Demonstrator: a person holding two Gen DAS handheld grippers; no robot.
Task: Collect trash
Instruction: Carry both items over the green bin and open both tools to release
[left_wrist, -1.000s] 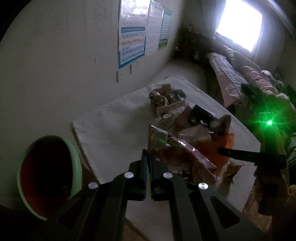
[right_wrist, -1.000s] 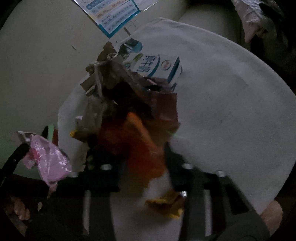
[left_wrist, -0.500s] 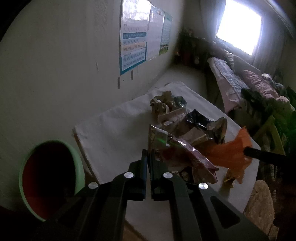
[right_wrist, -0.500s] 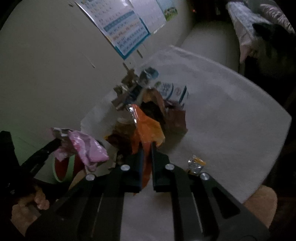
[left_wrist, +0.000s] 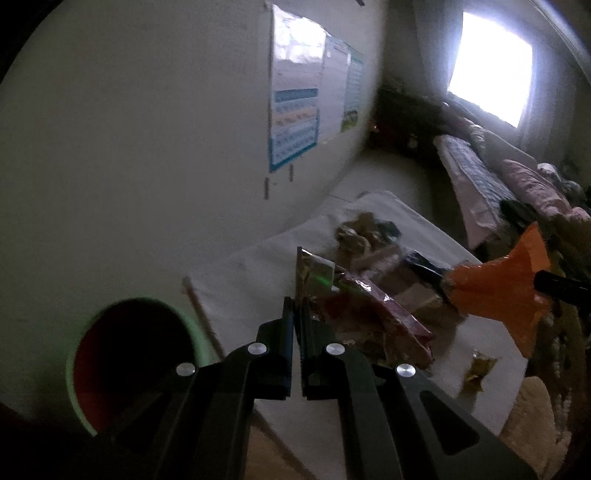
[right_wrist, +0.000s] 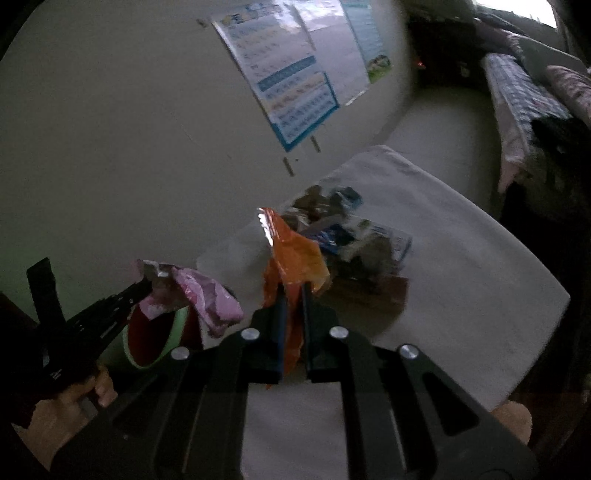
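- The bin, green-rimmed with a red inside, stands at the far left, below and to the left of both claws, beside the near left corner of the table; its mouth is unobstructed.
- The left claw is clenched on a pink foil wrapper, which trails off to the right of the fingers; in the right wrist view the same wrapper hangs right over the bin, so the left hand looks nearer the drop by far.
- The right claw is clenched on an orange wrapper, held upright with its long axis rising from the fingers; the bin lies down and to the left of it, with the left claw and its load in between.
- My reading: the left load likely goes in first and clears out; otherwise the two claws crowd each other over the mouth.
- Farther right, the remaining trash pile sits mid-table, a blue-and-white carton among crumpled papers; a small yellowish scrap lies apart near the table's front edge; posters hang on the wall, and a bed stands by the window.
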